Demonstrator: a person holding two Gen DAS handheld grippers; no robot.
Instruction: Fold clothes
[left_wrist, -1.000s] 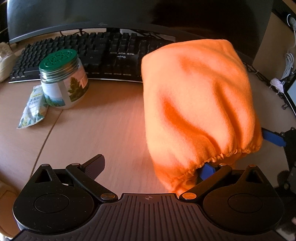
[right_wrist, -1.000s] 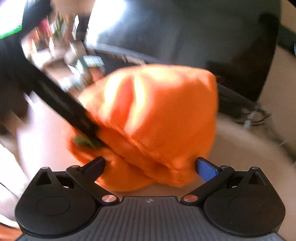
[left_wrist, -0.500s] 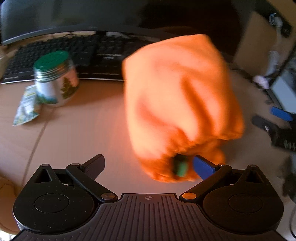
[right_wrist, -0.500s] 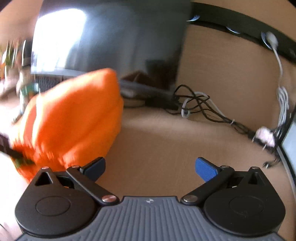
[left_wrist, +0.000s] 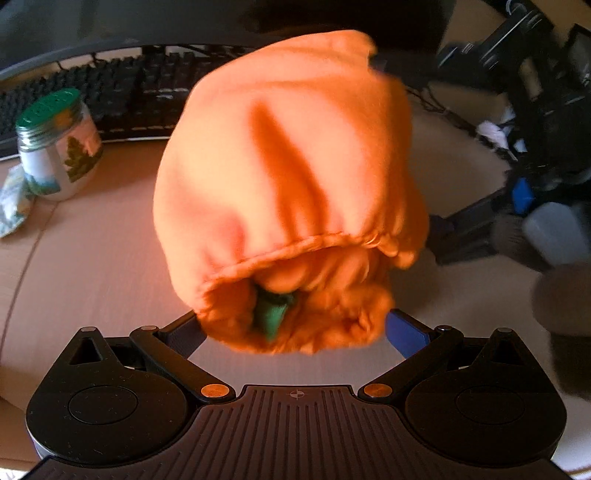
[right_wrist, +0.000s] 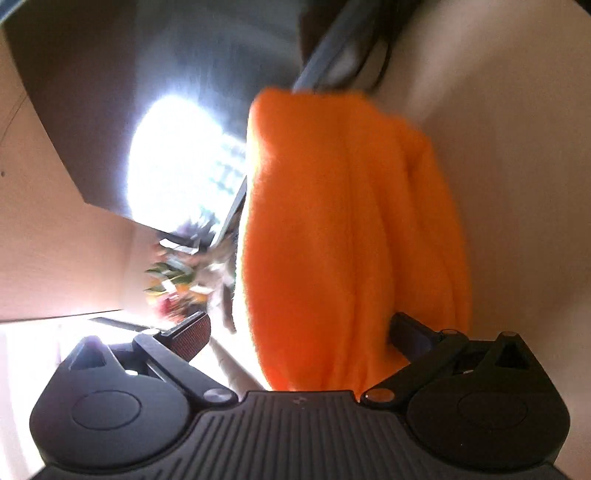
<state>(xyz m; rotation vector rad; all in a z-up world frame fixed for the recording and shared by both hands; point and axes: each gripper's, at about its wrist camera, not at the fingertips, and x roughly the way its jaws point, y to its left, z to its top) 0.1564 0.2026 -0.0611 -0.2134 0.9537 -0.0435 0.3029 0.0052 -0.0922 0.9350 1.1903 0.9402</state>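
Left wrist view: the left gripper (left_wrist: 293, 330) has its jaws spread wide, and the near end of an orange garment (left_wrist: 288, 192) sits in the gap between them without being pinched. The garment is bunched into a rounded bundle with a gathered hem, a scrap of green fabric (left_wrist: 271, 314) poking out of its near opening. It covers the middle of a pale wooden desk (left_wrist: 92, 266). At the far left stands a jar (left_wrist: 59, 144) with a green lid, next to a crumpled packet (left_wrist: 13, 201), with a black keyboard (left_wrist: 110, 96) behind them. The right gripper (left_wrist: 517, 206) shows blurred at the right edge; whether it is parted or closed cannot be told from here.

Right wrist view: the right gripper (right_wrist: 299, 332) is rolled steeply, so the scene looks tilted. Its jaws stand apart, and the orange garment (right_wrist: 347, 240) fills the right part of the gap, lying against the right finger but not clamped. A dark monitor (right_wrist: 184, 110) with bright glare lies beyond.
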